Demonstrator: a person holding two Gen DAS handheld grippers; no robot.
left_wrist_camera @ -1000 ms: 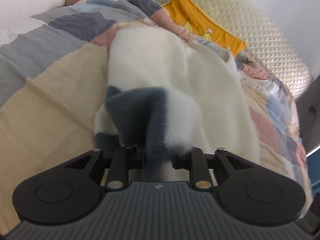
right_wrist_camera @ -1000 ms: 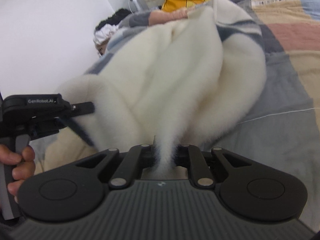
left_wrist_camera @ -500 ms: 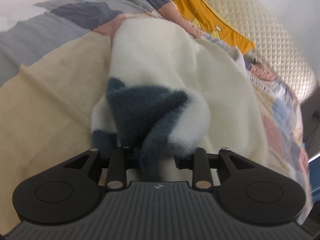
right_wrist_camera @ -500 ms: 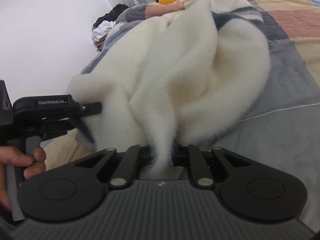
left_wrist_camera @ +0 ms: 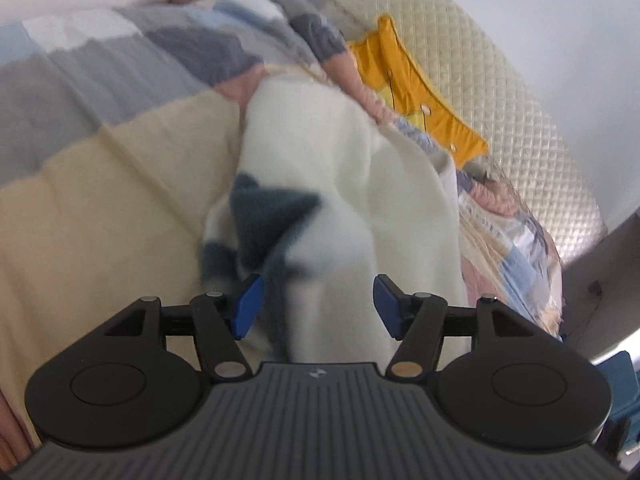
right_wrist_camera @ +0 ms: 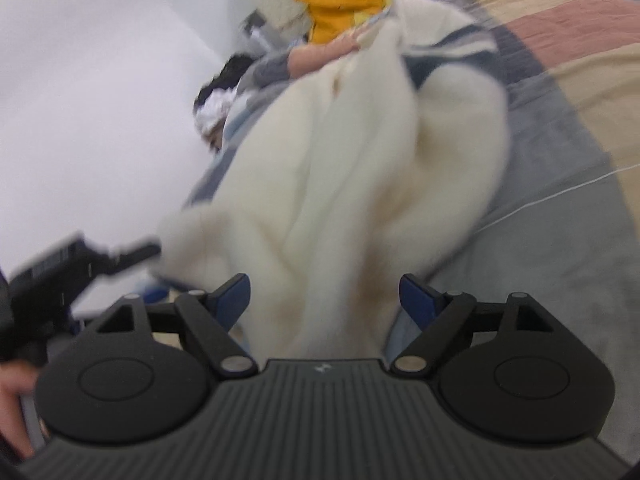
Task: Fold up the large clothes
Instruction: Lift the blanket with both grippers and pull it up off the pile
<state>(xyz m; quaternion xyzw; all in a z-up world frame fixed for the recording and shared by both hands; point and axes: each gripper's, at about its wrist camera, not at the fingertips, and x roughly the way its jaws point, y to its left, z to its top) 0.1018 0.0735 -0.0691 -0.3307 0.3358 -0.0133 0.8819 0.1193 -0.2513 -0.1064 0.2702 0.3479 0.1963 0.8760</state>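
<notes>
Between the blue pads of the left gripper (left_wrist_camera: 316, 304) hangs a fold of the fluffy cream garment (left_wrist_camera: 360, 184), here with a dark grey-blue patch (left_wrist_camera: 272, 216) bunched right at the opening; the jaws are opening, both pads stand clear of the cloth with a gap on each side, so the grip is let go though the fabric lies between them. The right gripper (right_wrist_camera: 324, 300) shows the same: its jaws are opening wide, a thick cream fold of the garment runs down the middle between the pads and under the gripper body, and neither pad presses on it. From there the garment spreads away as a heaped, rumpled mass on the bed, its far edge showing a grey-blue stripe (right_wrist_camera: 452, 46) in the right wrist view. It lies on a patchwork quilt (left_wrist_camera: 100, 184) of cream, grey, pale blue and pink blocks. Beyond it rests a yellow cushion (left_wrist_camera: 416, 92) against a cream quilted headboard (left_wrist_camera: 500, 92), and a pile of dark and white clothing (right_wrist_camera: 218, 98) sits by the white wall. In the right wrist view the left gripper enters from the left edge, blurred, with the person's hand (right_wrist_camera: 16, 388) on its handle.
</notes>
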